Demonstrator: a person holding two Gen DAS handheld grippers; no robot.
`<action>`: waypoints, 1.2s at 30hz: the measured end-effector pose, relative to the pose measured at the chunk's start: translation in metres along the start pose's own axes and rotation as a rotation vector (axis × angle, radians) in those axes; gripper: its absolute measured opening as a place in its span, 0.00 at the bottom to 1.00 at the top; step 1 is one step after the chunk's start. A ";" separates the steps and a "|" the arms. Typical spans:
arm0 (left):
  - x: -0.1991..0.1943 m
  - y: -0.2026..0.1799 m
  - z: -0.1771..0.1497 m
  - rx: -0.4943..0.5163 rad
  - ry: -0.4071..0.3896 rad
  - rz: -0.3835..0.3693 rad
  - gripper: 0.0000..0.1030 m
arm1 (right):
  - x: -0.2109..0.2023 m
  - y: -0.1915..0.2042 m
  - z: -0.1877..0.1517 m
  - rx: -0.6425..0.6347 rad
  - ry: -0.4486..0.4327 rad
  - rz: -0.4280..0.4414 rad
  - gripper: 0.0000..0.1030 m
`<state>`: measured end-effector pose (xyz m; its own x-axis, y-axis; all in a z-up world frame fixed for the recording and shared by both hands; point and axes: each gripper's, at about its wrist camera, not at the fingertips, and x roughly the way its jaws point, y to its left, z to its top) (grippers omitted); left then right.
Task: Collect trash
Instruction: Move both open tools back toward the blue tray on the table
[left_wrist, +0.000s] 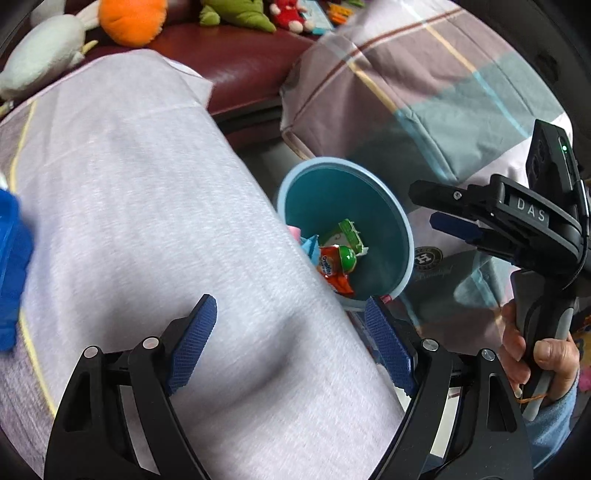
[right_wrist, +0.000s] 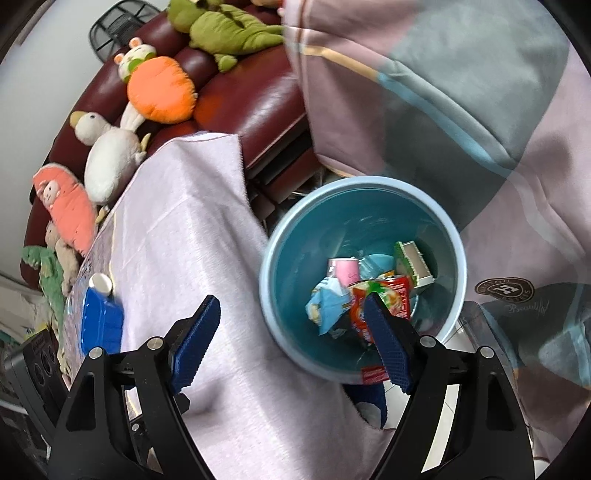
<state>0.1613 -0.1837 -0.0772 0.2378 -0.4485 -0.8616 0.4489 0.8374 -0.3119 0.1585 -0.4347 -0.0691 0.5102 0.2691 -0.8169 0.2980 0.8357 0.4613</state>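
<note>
trash (right_wrist: 364, 295) in blue bin (right_wrist: 280, 236) | right tongs (right_wrist: 291, 343) above bin, released, empty | left tongs (left_wrist: 291, 343) released

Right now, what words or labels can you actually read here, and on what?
"DAS": on the right claw, on its black body.
"Ovaltine", partly hidden: on the orange wrapper in the blue bin.
"H": in the round emblem on the plaid cloth; its ring text and the script below are too blurred.

Left black two-finger gripper (left_wrist: 290, 341): blue-padded jaws wide apart, nothing between them. Right black two-finger gripper (right_wrist: 291, 341): jaws spread, empty, handle gripped by a hand (left_wrist: 543, 362).
</note>
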 end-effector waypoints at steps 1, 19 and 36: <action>-0.006 0.003 -0.003 -0.007 -0.010 0.001 0.81 | -0.002 0.006 -0.002 -0.010 -0.001 0.003 0.74; -0.102 0.119 -0.062 -0.203 -0.159 0.079 0.81 | -0.002 0.135 -0.048 -0.210 0.047 0.048 0.74; -0.171 0.253 -0.099 -0.353 -0.241 0.186 0.87 | 0.067 0.291 -0.091 -0.449 0.188 0.068 0.74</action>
<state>0.1488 0.1355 -0.0486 0.4989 -0.3059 -0.8109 0.0692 0.9467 -0.3146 0.2057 -0.1294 -0.0211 0.3495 0.3777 -0.8574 -0.1295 0.9258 0.3550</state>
